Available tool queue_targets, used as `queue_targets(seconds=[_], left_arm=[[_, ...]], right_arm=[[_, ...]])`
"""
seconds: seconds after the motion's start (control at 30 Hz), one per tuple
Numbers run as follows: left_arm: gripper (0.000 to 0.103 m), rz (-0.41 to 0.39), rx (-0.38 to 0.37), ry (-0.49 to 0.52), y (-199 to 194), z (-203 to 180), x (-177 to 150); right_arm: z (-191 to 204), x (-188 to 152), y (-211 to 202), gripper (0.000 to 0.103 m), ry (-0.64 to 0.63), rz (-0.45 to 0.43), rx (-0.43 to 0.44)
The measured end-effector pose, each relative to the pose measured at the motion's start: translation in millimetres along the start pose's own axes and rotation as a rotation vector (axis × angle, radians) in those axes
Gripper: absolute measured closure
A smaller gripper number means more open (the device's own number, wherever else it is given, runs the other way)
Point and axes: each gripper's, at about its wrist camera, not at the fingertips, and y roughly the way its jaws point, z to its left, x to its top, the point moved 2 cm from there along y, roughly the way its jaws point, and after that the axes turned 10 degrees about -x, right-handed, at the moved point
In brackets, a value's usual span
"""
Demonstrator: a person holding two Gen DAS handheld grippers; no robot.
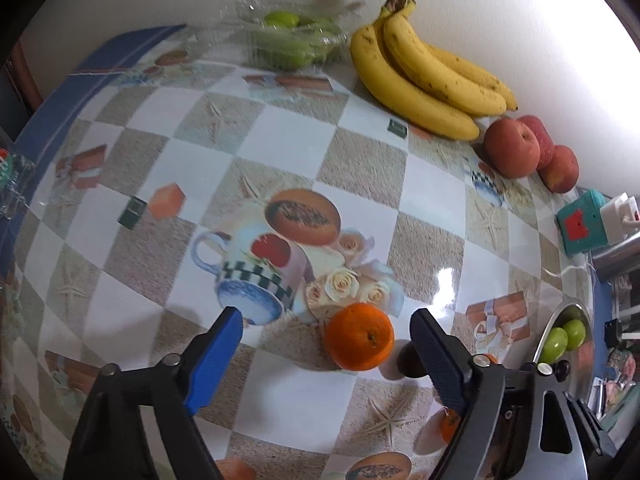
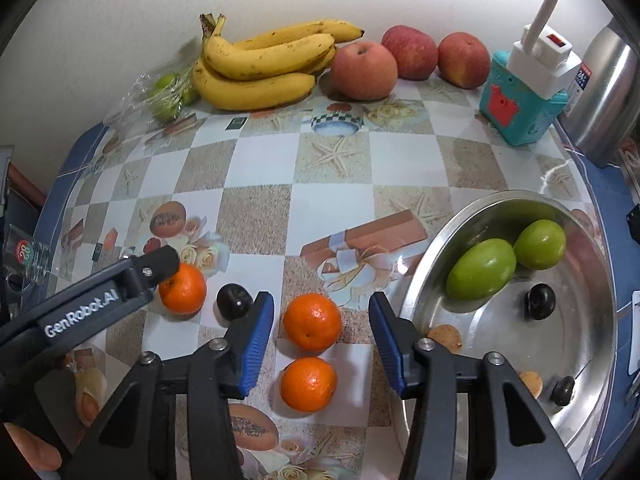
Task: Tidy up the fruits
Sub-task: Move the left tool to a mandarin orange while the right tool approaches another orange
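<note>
In the left wrist view an orange (image 1: 359, 336) sits on the patterned tablecloth between the blue pads of my left gripper (image 1: 327, 315). The jaws stand wide, nearer the orange on the right, and neither pad touches it. A dark plum (image 1: 406, 360) peeks out behind the right finger. In the right wrist view my right gripper (image 2: 322, 300) straddles another orange (image 2: 312, 322), with a gap at each pad. A third orange (image 2: 307, 384) lies just below it. A steel bowl (image 2: 440, 236) at the right holds two green fruits (image 2: 480, 274) and a dark plum (image 2: 540, 300).
Along the back wall lie a bunch of bananas (image 2: 256, 64), three red apples (image 2: 364, 70) and a clear bag of green fruits (image 2: 166, 92). A teal box (image 2: 516, 108) with a white plug and a steel pot (image 2: 608, 92) stand at the back right.
</note>
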Motion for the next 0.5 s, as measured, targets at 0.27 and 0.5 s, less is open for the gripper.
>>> queue_targets(seconds=[0.27,0.5], left_arm=[[0.029,0.043,-0.008,-0.004,14,-1,-7],[0.044,0.054,-0.037,0.005,18,-6,-9]], right_arm=[[3,-6,15,0.056,-0.002,0.044,0.014],[4,-10,26,0.058,0.004,0.071,0.025]])
